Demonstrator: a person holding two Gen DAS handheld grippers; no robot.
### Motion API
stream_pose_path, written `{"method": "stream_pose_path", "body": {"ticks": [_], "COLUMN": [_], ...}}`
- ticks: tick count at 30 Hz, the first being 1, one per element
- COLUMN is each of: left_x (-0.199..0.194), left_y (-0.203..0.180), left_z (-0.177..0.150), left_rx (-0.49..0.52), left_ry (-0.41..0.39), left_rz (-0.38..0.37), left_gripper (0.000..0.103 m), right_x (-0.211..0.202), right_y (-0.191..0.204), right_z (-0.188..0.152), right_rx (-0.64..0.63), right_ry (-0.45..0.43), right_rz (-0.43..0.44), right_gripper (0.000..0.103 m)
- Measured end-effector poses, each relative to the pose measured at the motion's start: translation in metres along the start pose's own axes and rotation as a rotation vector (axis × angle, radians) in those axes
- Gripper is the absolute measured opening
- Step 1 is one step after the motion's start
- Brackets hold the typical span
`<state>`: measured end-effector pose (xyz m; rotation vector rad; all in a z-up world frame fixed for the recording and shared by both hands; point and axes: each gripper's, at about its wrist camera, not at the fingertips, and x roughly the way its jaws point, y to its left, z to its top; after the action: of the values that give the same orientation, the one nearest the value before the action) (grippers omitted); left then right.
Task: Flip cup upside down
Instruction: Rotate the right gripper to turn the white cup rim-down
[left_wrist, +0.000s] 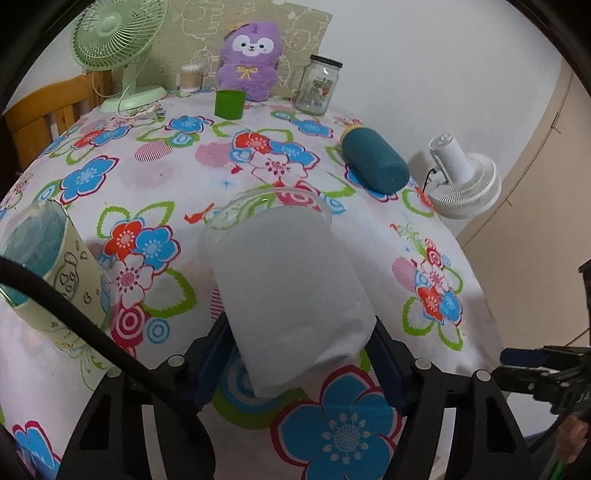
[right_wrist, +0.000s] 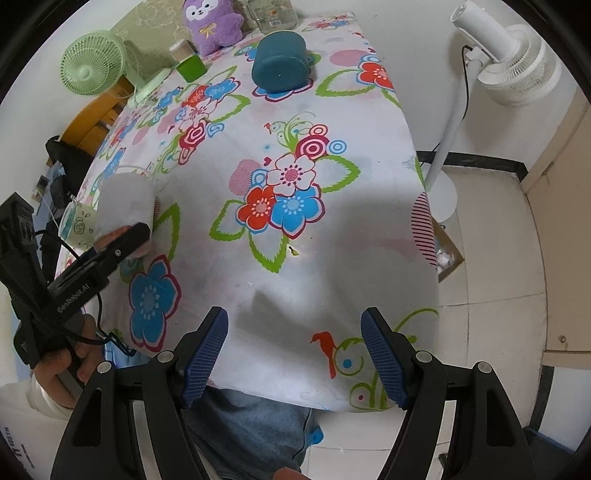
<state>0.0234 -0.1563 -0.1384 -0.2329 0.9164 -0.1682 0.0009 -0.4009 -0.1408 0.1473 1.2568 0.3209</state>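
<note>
While the frosted translucent plastic cup (left_wrist: 288, 295) is lying tilted above the floral tablecloth (left_wrist: 110, 177), clear rim pointing away and base toward the camera, the left gripper (left_wrist: 301, 363) is clamping it near the base between blue ribbed pads (left_wrist: 212, 365). Right gripper (right_wrist: 293, 358) is hovering over the table's near edge, fingers apart, holding nothing. Teal cylinder (left_wrist: 375, 162) is lying beyond.

Place: a room in a home.
Table: it wears a bright flower cloth (left_wrist: 155, 177).
Toy: a purple plush animal (left_wrist: 249, 61) sits at the back.
Fans: a green fan (left_wrist: 114, 40) and a white fan (right_wrist: 513, 55).
Floor: pale tiles (right_wrist: 491, 258).
</note>
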Motion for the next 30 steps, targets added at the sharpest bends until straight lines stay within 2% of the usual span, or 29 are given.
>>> {"method": "stream_pose_path", "body": {"ticks": [6, 12, 18, 20, 26, 30], "left_x": [-0.015, -0.033, -0.038, -0.034, -0.031, -0.029], "left_y": [0.005, 0.014, 0.017, 0.016, 0.013, 0.011], "left_z": [0.012, 0.036, 0.058, 0.06, 0.055, 0.053], "left_rx": [0.033, 0.128, 0.284, 0.334, 0.413, 0.424], "left_ry": [0.021, 0.116, 0.309, 0.407, 0.616, 0.747], "left_rz": [-0.038, -0.078, -0.086, -0.087, -0.077, -0.087], "left_gripper": [0.069, 0.069, 0.069, 0.069, 0.069, 0.069], "right_x": [0.0, 0.0, 0.004, 0.005, 0.008, 0.007], "right_y": [0.01, 0.027, 0.048, 0.053, 0.064, 0.067], "right_z": [0.0, -0.001, 0.0, -0.001, -0.002, -0.003], "right_rx": [-0.022, -0.069, -0.127, -0.141, -0.166, -0.172], "right_ry": [-0.008, -0.017, -0.008, -0.005, 0.001, 0.006], "right_rz": [0.002, 0.012, 0.02, 0.026, 0.034, 0.043], "right_gripper": [0.077, 0.077, 0.077, 0.077, 0.077, 0.077]}}
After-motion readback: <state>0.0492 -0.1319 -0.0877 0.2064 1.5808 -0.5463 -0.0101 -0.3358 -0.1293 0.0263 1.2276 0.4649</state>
